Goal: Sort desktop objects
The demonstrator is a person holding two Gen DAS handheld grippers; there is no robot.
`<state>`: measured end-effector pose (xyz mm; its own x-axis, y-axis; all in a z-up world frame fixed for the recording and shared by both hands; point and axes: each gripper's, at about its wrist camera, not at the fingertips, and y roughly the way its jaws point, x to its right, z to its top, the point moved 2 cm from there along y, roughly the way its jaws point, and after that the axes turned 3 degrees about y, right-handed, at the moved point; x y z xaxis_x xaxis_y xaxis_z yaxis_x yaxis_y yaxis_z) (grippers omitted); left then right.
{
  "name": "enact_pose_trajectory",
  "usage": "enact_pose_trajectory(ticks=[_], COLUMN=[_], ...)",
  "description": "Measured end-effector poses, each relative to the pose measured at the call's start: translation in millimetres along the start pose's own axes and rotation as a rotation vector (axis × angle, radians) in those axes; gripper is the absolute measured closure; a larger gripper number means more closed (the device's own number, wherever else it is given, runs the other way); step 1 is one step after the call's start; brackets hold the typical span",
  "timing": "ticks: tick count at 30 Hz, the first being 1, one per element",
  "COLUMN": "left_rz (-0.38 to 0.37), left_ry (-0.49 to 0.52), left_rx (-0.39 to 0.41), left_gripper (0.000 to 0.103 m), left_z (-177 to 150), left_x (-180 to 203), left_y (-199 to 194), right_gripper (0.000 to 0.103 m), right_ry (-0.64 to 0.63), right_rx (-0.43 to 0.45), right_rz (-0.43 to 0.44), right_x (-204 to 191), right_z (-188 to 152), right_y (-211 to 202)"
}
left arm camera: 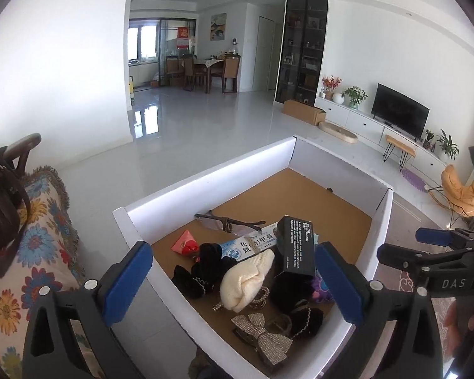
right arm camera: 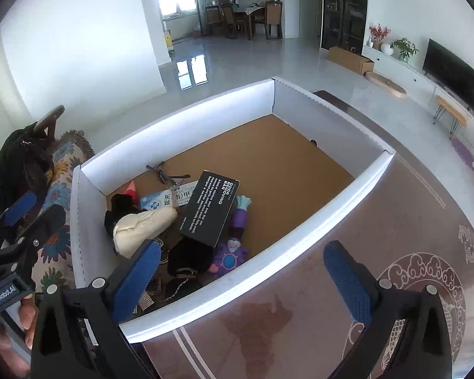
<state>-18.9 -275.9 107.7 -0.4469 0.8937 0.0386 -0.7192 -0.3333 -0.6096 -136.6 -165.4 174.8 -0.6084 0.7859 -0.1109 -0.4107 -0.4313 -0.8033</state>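
Observation:
A white cardboard box (left arm camera: 205,173) (right arm camera: 180,117) with a brown floor holds the sorted things. In it lie a black carton (left arm camera: 295,246) (right arm camera: 210,210), a cream knitted piece (left arm camera: 245,279) (right arm camera: 142,225), a blue-white tube box (left arm camera: 248,244) (right arm camera: 164,200), glasses (left arm camera: 229,221) (right arm camera: 166,175), a red packet (left arm camera: 185,243), black hair ties (left arm camera: 205,267), a rhinestone bow (left arm camera: 264,336) and a purple toy (right arm camera: 233,243). My left gripper (left arm camera: 233,287) is open and empty above the box's near end. My right gripper (right arm camera: 241,279) is open and empty over the box's near wall.
A flowered cushion (left arm camera: 31,246) (right arm camera: 57,189) with a dark bag (left arm camera: 0,202) lies left of the box. A patterned brown rug (right arm camera: 379,252) lies to the right. A TV unit (left arm camera: 398,117) and dining table (left arm camera: 211,66) stand far off.

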Motion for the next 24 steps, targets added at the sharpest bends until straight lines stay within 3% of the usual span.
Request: enact_pose_trajectory(ticks=[13,17,24], left_rz=[0.061,0.106,0.126], left_ry=[-0.002,0.018,0.020], left_rx=[0.014,-0.037,-0.035], left_gripper=[0.000,0.000,0.000], left_z=[1.0,-1.1,-6.6], left_x=[6.8,9.1,9.9], left_y=[-17.3,-13.2,-11.0], right_gripper=[0.000,0.000,0.000], right_ry=[-0.008,-0.006,-0.018], right_rx=[-0.006,-0.012,-0.021], right_rz=[0.025,0.023,0.020], right_x=[-12.8,-11.8,-12.4], right_z=[3.5,1.8,-1.9], right_y=[10.8,12.4,16.1])
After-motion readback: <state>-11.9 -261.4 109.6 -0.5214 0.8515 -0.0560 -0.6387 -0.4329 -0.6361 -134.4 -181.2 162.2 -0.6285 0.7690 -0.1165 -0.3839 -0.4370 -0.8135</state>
